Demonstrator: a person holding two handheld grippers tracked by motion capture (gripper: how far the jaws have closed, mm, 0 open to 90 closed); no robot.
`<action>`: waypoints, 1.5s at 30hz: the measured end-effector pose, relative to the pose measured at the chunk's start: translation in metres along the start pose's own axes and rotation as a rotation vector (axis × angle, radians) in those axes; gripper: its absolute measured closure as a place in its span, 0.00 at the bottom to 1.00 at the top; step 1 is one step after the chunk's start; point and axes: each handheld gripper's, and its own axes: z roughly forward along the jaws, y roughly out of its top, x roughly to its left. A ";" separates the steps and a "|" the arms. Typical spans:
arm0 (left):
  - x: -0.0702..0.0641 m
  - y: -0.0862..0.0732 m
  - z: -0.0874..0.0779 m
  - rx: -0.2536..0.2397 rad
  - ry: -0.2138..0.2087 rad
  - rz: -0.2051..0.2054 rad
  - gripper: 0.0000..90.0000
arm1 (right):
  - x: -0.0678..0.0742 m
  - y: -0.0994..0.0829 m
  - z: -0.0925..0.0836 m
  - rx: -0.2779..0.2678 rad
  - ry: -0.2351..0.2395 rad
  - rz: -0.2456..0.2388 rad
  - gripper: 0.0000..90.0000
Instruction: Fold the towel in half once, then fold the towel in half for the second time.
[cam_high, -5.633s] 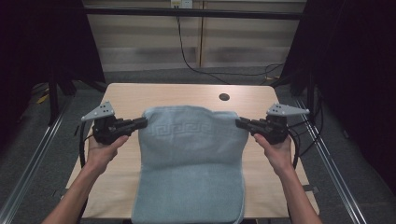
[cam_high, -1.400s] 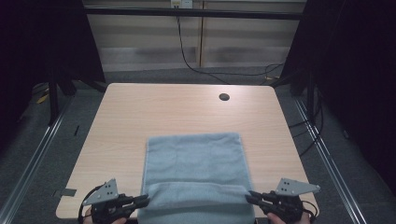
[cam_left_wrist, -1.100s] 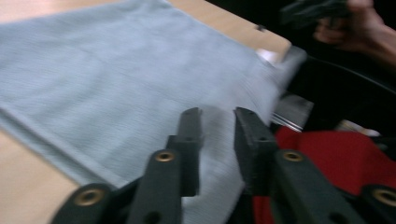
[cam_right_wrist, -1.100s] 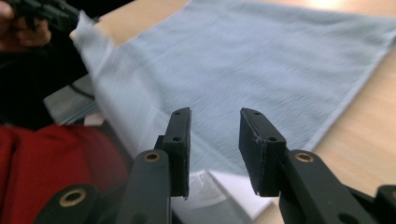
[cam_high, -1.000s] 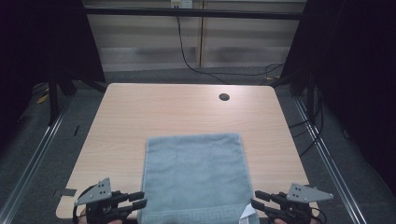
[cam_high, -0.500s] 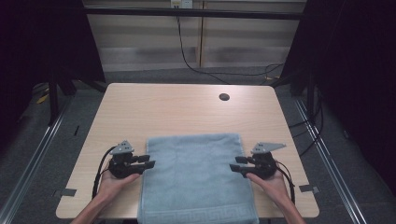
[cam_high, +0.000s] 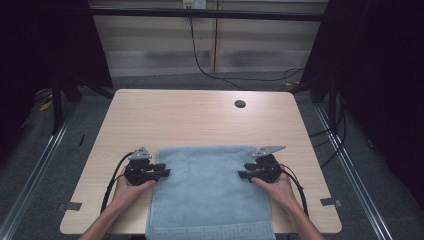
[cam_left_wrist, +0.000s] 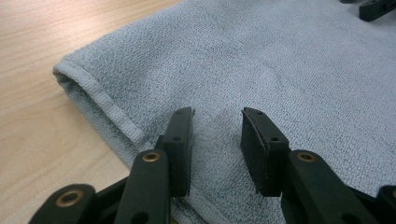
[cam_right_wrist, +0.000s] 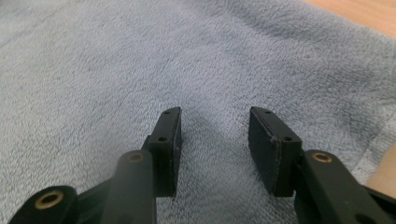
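Now seen from the high view: light blue towel (cam_high: 210, 192) lying flat on the wooden table (cam_high: 200, 120), on the near half, with its patterned border hanging at the near edge. Left gripper (cam_high: 162, 172) placed at the left side edge of the towel, right gripper (cam_high: 243, 174) at the right side edge, both pointing inward to each other, well apart, with the towel between them. Each held by one hand, forearms coming from the bottom.

Seen along the left gripper (cam_left_wrist: 217, 126): jaws apart, having just been closing a little, with nothing pinched; only the flat towel (cam_left_wrist: 289, 70) under and behind them, its hemmed edge (cam_left_wrist: 109, 109) running just beside the left jaw, bare table (cam_left_wrist: 42, 56) beyond.

Seen along the right gripper (cam_right_wrist: 215, 126): jaws also apart, not pressing on anything, towel (cam_right_wrist: 140, 60) surface lying smooth below, a strip of table (cam_right_wrist: 359, 9) at the upper corner.
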 end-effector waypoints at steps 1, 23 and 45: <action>-0.001 -0.001 -0.001 0.004 -0.001 0.005 0.71 | 0.003 -0.003 -0.002 0.003 0.007 -0.001 0.62; -0.038 -0.026 -0.031 0.052 -0.071 0.052 0.66 | 0.049 -0.034 -0.036 -0.025 0.071 -0.020 0.59; 0.031 0.023 -0.004 -0.023 0.037 -0.047 0.49 | -0.038 0.008 -0.021 -0.109 -0.006 0.057 0.60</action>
